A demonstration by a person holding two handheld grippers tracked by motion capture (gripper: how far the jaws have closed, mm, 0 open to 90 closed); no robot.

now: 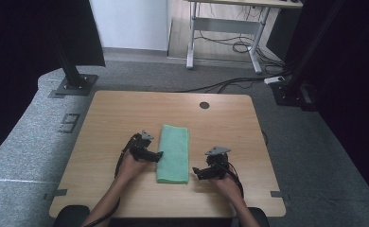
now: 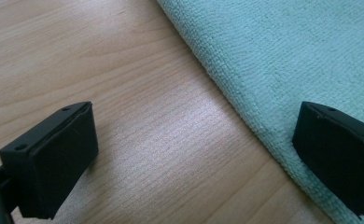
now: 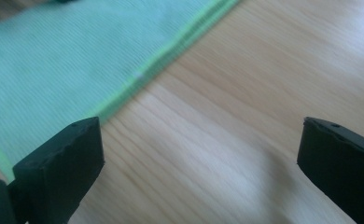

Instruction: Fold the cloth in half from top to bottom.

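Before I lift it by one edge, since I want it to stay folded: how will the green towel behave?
The green towel looks soft and folded in layers, so it will probably droop and may unfold if lifted by one edge. Its looped pile on the wooden table suggests it would bunch when pushed. It is likely light. Both tongs stand open beside it, left and right.
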